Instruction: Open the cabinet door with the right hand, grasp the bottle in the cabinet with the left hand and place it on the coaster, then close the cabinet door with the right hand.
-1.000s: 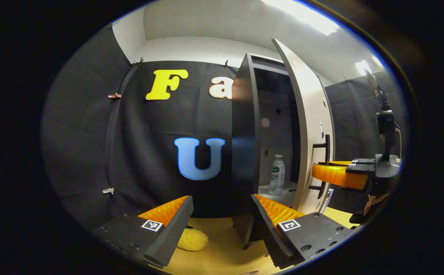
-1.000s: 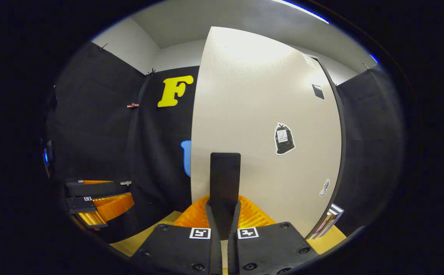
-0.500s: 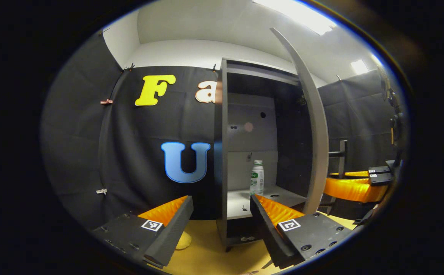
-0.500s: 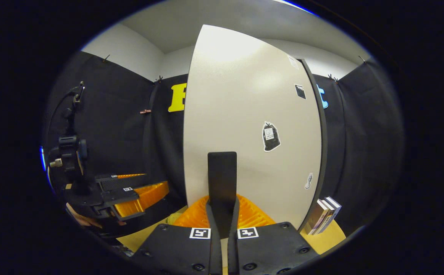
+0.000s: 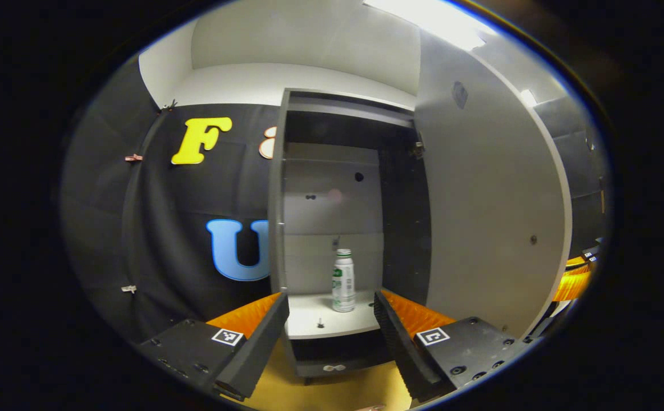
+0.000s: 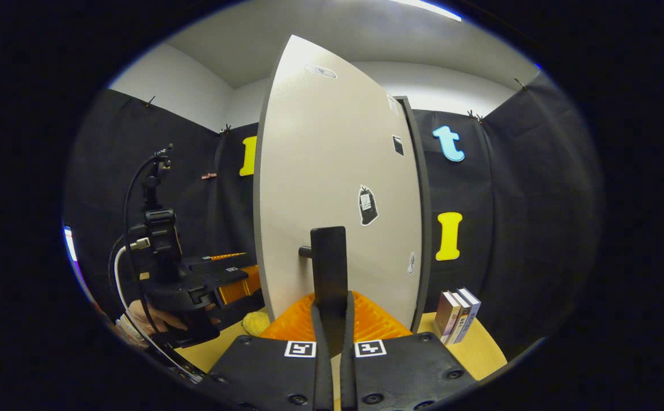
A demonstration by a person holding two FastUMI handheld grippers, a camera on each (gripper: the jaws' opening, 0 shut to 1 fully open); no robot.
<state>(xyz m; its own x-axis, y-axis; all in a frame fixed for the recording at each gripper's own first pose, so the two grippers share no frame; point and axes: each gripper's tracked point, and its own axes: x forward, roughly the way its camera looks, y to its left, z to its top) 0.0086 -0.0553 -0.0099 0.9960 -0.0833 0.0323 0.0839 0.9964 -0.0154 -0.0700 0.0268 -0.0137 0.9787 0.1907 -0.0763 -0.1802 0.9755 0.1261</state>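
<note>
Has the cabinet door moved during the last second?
Yes. The cabinet door, held by the right gripper at its handle, has swung further open, away from the cabinet frame, exposing the bottle.

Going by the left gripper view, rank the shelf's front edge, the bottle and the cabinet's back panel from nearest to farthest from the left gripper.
1. Shelf's front edge: just beyond the left gripper, between its fingers.
2. Bottle: upright on the shelf, further in, slightly right of centre.
3. Back panel: behind the bottle, deepest in the cabinet.

You're working in a staged recording booth: black cloth walls (image 6: pixel 537 200) clipped up under white room walls (image 5: pixel 286 74), a yellow tabletop (image 6: pixel 480 348), ceiling strip lights (image 5: pixel 423 14).
</note>
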